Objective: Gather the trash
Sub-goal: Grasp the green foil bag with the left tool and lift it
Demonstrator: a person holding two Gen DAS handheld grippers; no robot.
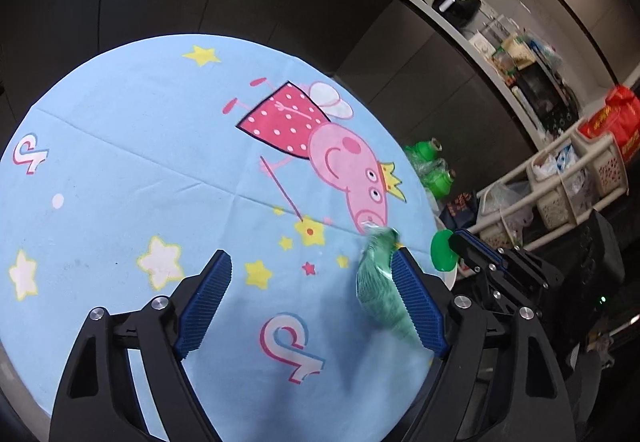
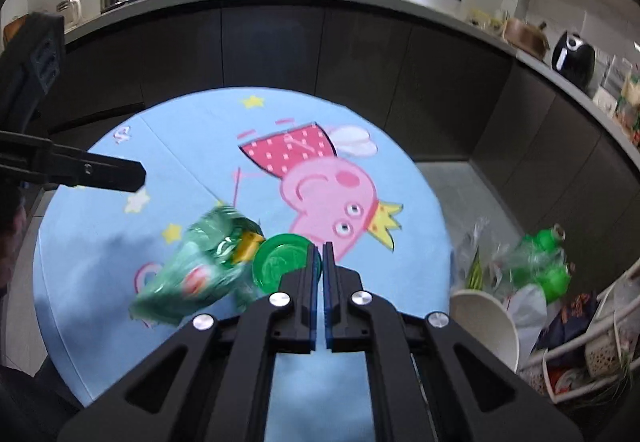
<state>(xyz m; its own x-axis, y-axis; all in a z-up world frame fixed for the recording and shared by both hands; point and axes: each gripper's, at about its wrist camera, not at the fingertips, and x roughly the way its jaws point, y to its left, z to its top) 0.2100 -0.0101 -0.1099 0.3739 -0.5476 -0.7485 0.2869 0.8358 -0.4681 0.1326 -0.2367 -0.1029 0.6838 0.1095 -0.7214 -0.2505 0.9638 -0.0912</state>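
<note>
In the left wrist view, the left gripper (image 1: 310, 262) occupies the lower centre of the frame with its jaws spread wide and nothing clamped between them. A round table (image 1: 120, 146) covered by a light blue cartoon cloth fills the left and centre of the frame. A crumpled green bottle (image 1: 378, 278), blurred, sits against the inner face of the right-hand finger (image 1: 416, 298); whether it rests on the cloth cannot be told. At centre right, the right gripper (image 1: 454, 240) enters from the right edge with a green lid (image 1: 442, 252) at its tip. In the right wrist view, one finger of the left gripper (image 2: 100, 170) crosses the upper left of the frame. The green bottle (image 2: 196, 266) lies left of centre over the cloth, just beside the lid. At lower centre, the right gripper (image 2: 322, 250) is clenched on the edge of the green lid (image 2: 280, 260), jaws nearly touching. A white bin (image 2: 488, 322) stands at lower right, off the table (image 2: 420, 202) edge, with more green bottles (image 2: 540, 262) behind it
</note>
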